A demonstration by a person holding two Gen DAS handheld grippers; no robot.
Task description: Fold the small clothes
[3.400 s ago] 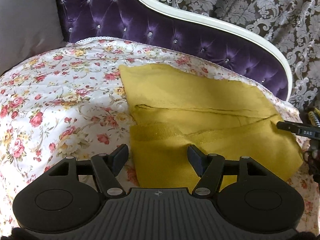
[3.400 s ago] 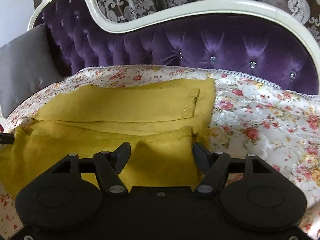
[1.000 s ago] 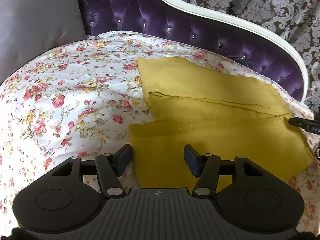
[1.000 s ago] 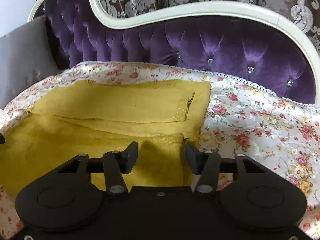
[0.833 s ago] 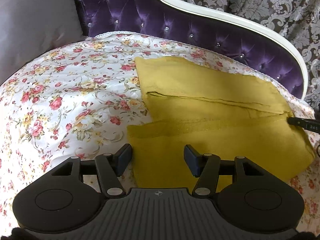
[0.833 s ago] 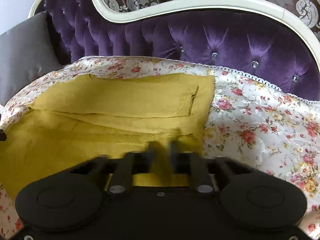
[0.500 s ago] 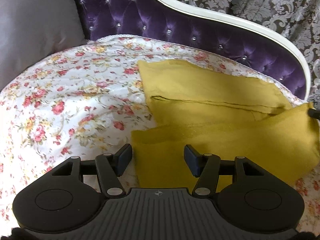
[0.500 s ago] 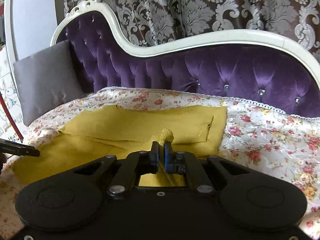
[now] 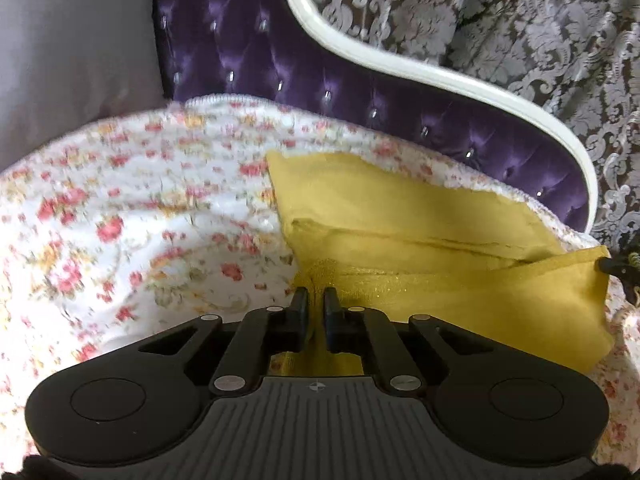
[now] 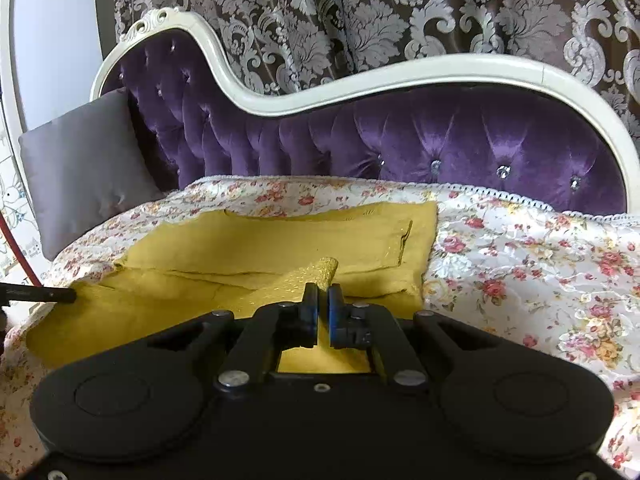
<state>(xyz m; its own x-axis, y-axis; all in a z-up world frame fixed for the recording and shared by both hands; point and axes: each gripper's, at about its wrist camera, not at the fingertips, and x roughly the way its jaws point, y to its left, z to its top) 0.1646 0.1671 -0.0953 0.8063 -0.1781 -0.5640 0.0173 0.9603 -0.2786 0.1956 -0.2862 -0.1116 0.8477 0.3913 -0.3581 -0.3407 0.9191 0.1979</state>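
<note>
A mustard-yellow garment point(image 9: 420, 216) lies partly folded on the floral cover point(image 9: 120, 220). My left gripper point(image 9: 316, 296) has its jaws closing, and they pinch the garment's near left corner, which bunches up between the pads. In the right wrist view the same garment point(image 10: 280, 240) spreads to the left. My right gripper point(image 10: 323, 292) is shut on the near right corner, with a ribbed tip of cloth sticking up above the pads. Both near corners are lifted a little off the cover. A tip of the other gripper shows at the garment's far edge in each view.
The floral cover point(image 10: 540, 264) lies over a purple tufted sofa back point(image 10: 440, 148) with a white curved frame point(image 10: 400, 76). A grey cushion point(image 10: 84, 168) leans at the left end. A patterned curtain point(image 10: 360, 8) hangs behind.
Both grippers went from open to shut on the garment's near corners, the right one first. The near edge has risen off the cover, and both views tilted upward.
</note>
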